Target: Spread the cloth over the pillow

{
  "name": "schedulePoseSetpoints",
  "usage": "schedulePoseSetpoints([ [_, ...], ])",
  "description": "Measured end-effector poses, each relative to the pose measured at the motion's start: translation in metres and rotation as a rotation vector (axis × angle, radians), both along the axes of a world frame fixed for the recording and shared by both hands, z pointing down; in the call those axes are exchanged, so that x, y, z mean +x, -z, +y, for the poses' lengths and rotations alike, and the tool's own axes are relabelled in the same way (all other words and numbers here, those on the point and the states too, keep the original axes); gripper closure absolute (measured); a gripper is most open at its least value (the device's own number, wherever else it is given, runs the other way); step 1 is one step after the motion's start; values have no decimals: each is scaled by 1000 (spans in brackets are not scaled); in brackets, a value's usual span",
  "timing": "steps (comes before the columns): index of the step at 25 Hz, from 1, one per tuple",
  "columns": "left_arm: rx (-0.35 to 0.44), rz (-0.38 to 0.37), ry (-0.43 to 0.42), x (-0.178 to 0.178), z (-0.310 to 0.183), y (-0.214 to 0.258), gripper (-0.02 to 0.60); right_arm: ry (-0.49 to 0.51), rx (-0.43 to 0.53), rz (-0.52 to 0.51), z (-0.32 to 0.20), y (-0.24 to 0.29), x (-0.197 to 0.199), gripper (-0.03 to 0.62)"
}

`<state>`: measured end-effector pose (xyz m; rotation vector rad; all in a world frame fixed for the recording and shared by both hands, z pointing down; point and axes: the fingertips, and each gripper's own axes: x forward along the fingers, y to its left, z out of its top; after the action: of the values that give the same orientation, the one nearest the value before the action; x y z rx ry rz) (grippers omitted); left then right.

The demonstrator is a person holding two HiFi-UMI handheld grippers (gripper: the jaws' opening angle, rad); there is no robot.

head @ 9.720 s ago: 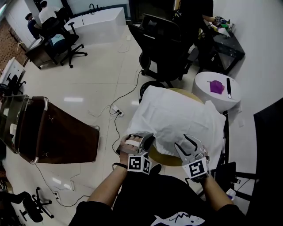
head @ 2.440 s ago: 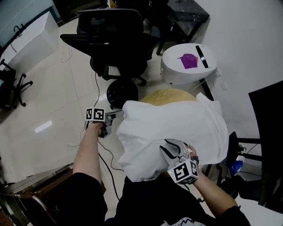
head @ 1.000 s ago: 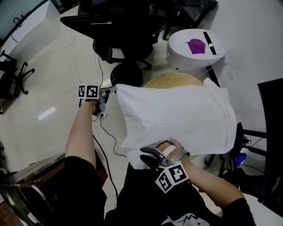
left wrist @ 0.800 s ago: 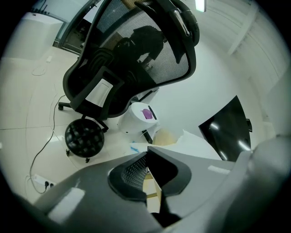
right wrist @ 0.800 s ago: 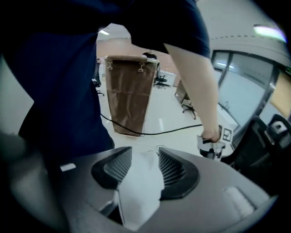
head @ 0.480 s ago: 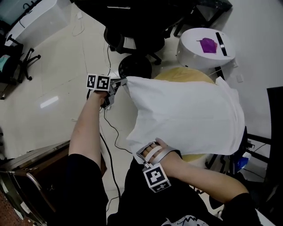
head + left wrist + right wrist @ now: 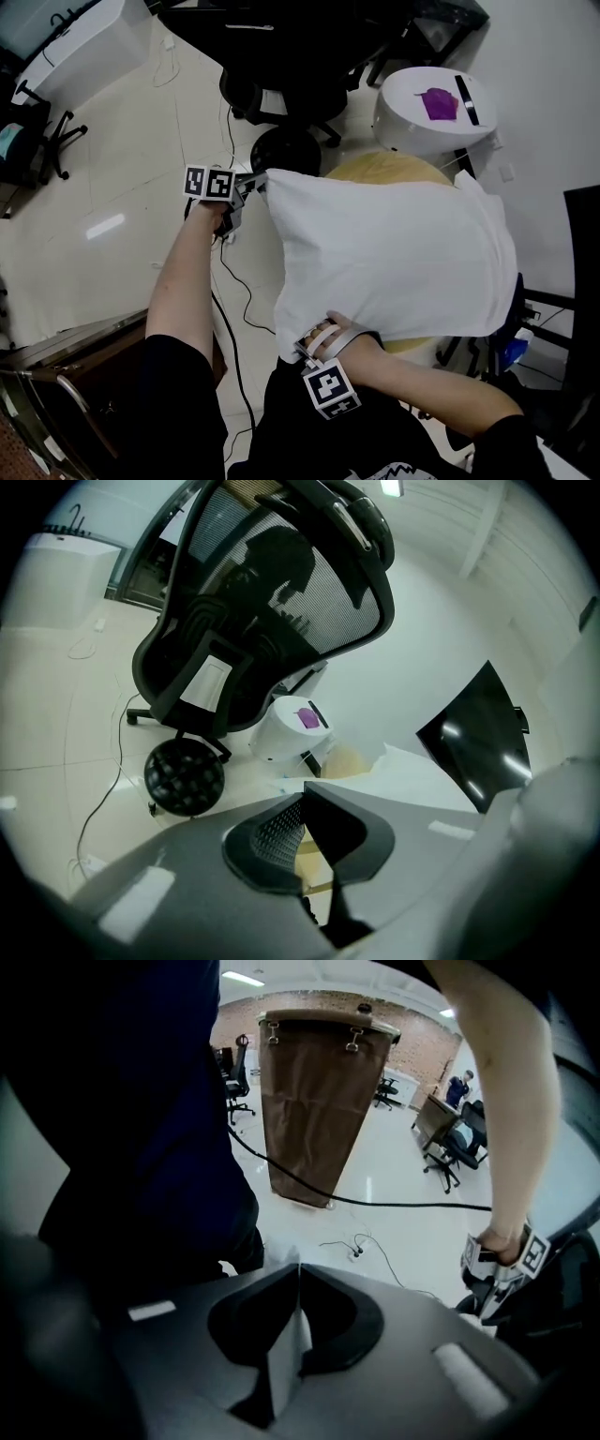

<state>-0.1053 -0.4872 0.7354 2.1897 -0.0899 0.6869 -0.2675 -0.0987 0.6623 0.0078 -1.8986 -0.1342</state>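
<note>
A white cloth (image 7: 394, 253) lies stretched over the pillow, which it hides, on a round yellowish seat (image 7: 384, 167). My left gripper (image 7: 251, 185) is at the cloth's far left corner and is shut on it. In the left gripper view the jaws (image 7: 304, 794) meet, with the cloth (image 7: 422, 775) running off beyond them. My right gripper (image 7: 314, 339) is at the near left corner, close to my body. Its jaws have just been closing, and in the right gripper view (image 7: 298, 1274) a white strip of cloth (image 7: 286, 1354) is pinched between them.
A white round side table (image 7: 412, 127) behind the seat holds a purple scrap (image 7: 438, 101) and a black bar (image 7: 465, 86). A black office chair (image 7: 281, 56) stands at the far side. A cable (image 7: 239, 281) crosses the floor, and a brown case (image 7: 56, 375) is at the left.
The right gripper swung from lying open along the cloth's near edge to the near left corner and shut on it. The left gripper kept its hold on the far corner.
</note>
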Motion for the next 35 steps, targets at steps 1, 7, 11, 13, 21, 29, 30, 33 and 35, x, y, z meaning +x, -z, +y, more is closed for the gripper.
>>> schedulePoseSetpoints([
  [1, 9, -3, 0, 2, -4, 2, 579, -12, -10, -16, -1, 4, -1, 580],
  [7, 52, -55, 4, 7, -20, -1, 579, -41, -76, -107, 2, 19, -15, 583],
  [11, 43, -67, 19, -1, -25, -5, 579, -79, -101, -118, 3, 13, -14, 583],
  [13, 39, -68, 1, -3, -21, -6, 579, -100, -77, -120, -3, 12, -13, 580],
  [21, 88, 45, -32, 3, -6, 32, 580, -208, 82, -226, -42, 49, -15, 451],
  [29, 186, 324, -35, 42, 30, 136, 419, -389, 255, -321, -62, 107, 28, 450],
  [30, 199, 350, -39, 48, 36, 149, 419, -405, 269, -325, -60, 112, 36, 450],
  [33, 267, 389, -50, 64, 54, 185, 542, -454, 324, -343, -49, 131, 60, 467],
  [35, 291, 415, -43, 76, 67, 209, 576, -509, 353, -374, -41, 145, 77, 537],
])
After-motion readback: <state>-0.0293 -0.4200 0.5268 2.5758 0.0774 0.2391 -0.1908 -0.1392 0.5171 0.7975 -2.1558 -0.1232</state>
